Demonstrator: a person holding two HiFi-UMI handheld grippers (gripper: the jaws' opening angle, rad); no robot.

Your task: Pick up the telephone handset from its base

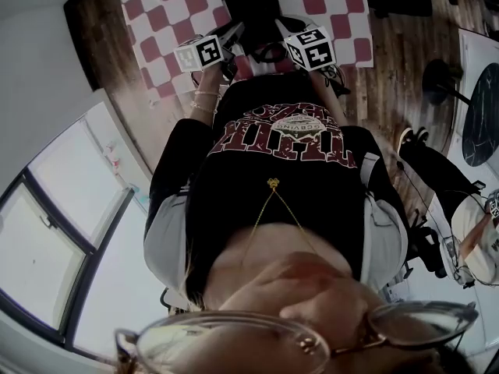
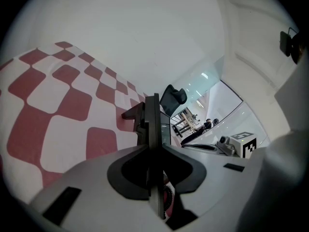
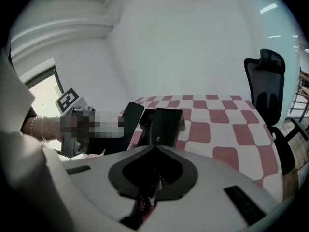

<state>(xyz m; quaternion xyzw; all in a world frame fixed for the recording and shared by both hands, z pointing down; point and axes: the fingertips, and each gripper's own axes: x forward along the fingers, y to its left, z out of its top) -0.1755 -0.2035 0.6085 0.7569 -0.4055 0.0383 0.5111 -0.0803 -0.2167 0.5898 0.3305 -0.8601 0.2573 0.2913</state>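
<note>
Black on the red-checked bench (image 3: 227, 129), the phone (image 1: 253, 6) sits not far from the near edge. We judge its handset to be on the base, though we cannot tell the two apart. Our left gripper (image 2: 152, 100) points at it with jaws pressed together. The right gripper's (image 1: 288, 33) jaws we cannot make out. We should spread one pair, straddle the handset's middle, pinch firmly, and lift straight so the base stays put.
</note>
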